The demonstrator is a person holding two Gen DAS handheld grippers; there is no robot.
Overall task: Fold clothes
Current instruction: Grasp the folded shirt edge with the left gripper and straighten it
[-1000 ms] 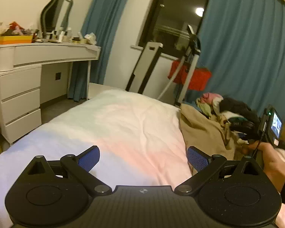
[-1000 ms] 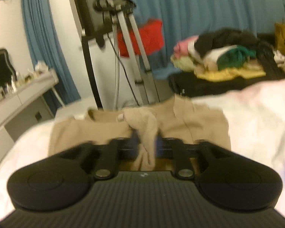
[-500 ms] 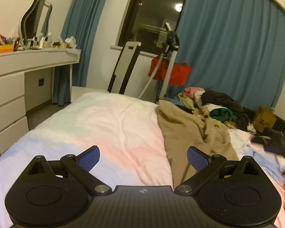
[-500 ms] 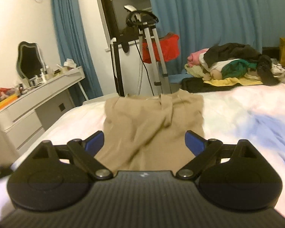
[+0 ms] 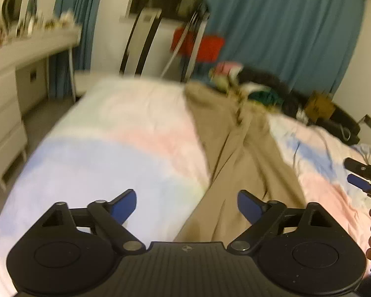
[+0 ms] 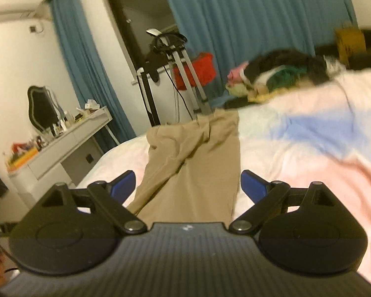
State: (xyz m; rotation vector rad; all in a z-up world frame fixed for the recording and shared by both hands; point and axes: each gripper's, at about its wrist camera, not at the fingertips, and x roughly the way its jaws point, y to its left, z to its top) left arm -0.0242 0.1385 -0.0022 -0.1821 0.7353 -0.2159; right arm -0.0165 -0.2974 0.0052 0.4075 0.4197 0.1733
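Released, tan trousers (image 6: 193, 158) now lie flat; no writing legible.

The tan trousers (image 6: 193, 158) look like matt woven cloth, creased, on a soft, seemingly cotton pastel bedsheet (image 6: 296, 148).

The location is a home bedroom, identified by a bed (image 6: 309, 128) with a pastel duvet, a white dressing table (image 6: 69, 138) carrying a mirror (image 6: 40, 110) and toiletries, full-length blue curtains (image 6: 247, 17), and a heap of clothes (image 6: 279, 74) beyond the bed.
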